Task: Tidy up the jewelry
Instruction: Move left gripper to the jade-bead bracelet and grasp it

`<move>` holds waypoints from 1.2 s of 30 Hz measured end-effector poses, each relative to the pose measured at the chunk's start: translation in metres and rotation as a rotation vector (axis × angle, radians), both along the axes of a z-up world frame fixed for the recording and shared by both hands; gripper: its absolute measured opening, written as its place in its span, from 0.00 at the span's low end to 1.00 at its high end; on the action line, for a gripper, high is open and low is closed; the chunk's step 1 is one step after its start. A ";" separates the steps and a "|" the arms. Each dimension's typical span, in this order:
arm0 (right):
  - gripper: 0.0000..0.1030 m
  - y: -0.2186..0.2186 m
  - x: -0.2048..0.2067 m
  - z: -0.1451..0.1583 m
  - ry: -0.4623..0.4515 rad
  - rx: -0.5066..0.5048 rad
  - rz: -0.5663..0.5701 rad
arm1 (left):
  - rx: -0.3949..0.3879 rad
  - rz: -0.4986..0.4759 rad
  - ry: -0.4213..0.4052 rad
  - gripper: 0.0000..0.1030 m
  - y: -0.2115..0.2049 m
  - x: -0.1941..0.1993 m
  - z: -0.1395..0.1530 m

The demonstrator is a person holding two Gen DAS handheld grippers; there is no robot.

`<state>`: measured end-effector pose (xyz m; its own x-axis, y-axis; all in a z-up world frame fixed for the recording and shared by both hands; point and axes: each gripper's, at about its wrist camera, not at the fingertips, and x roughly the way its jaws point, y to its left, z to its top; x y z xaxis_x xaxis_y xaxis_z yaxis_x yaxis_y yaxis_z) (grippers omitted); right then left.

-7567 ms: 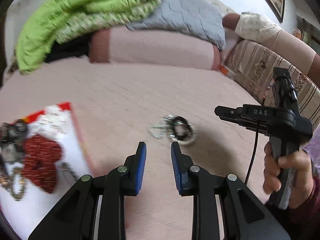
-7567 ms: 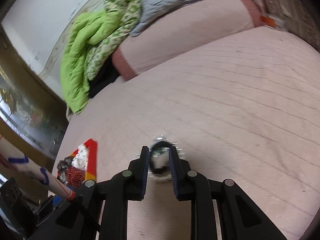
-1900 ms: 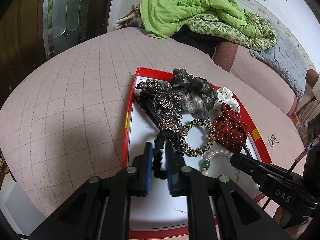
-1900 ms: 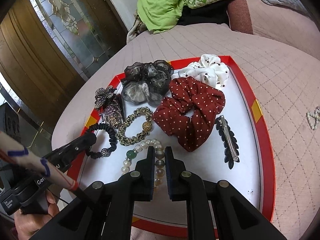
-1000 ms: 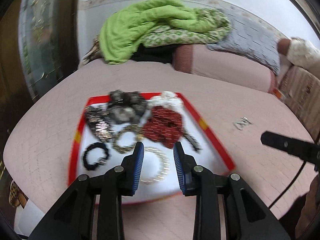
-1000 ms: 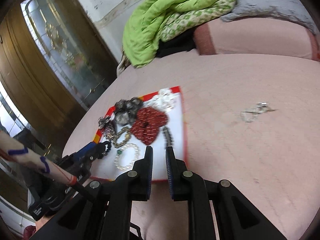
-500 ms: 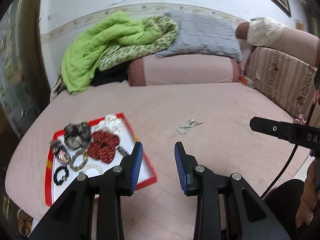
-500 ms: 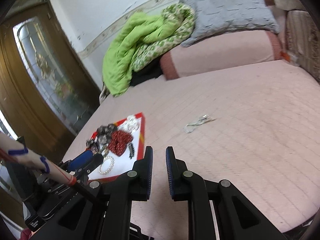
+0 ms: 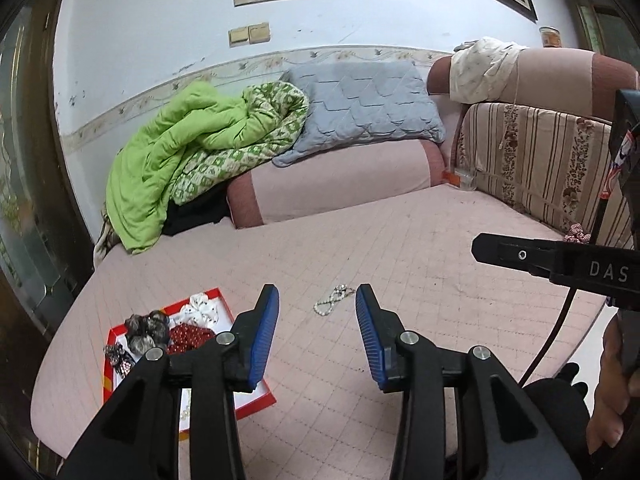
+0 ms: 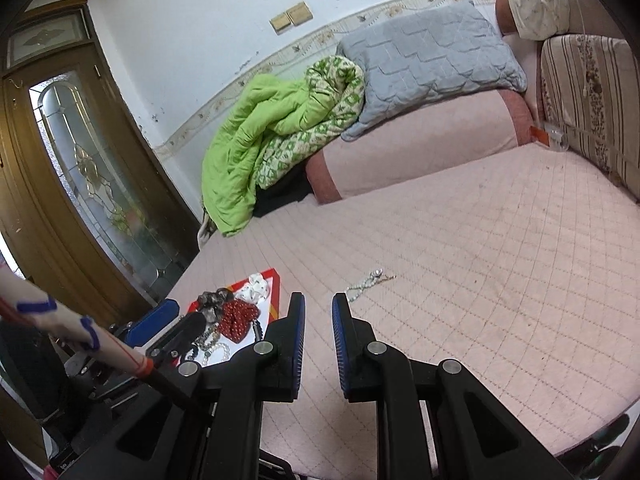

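Both claws now pulled back, empty, left (image 9: 316,312) wide, right (image 10: 318,316) narrowly apart; necklace (image 9: 334,305) well ahead.

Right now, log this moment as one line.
left gripper: open, empty | right gripper: open, empty | tray: holds hair ties | necklace: loose on bed

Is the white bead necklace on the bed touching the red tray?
Apart. In the left wrist view the necklace lies alone on the pink bedcover, with bare quilt between it and the red tray.
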<state>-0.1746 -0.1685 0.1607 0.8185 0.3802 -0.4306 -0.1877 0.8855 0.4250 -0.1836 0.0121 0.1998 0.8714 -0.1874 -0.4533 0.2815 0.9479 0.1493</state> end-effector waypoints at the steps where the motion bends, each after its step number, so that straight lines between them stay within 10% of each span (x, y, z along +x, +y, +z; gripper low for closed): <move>1: 0.21 -0.001 -0.001 0.002 -0.006 0.000 -0.002 | 0.001 -0.004 0.001 0.38 -0.003 0.001 0.001; 19: 0.24 -0.001 0.088 -0.075 0.212 0.016 -0.044 | -0.099 0.066 0.265 0.40 0.050 0.108 -0.085; 29: 0.24 -0.019 0.170 -0.100 0.275 0.110 -0.209 | -0.239 -0.007 0.493 0.39 0.017 0.218 -0.138; 36: 0.24 -0.029 0.189 -0.125 0.322 0.107 -0.212 | -0.195 0.059 0.554 0.39 -0.001 0.266 -0.180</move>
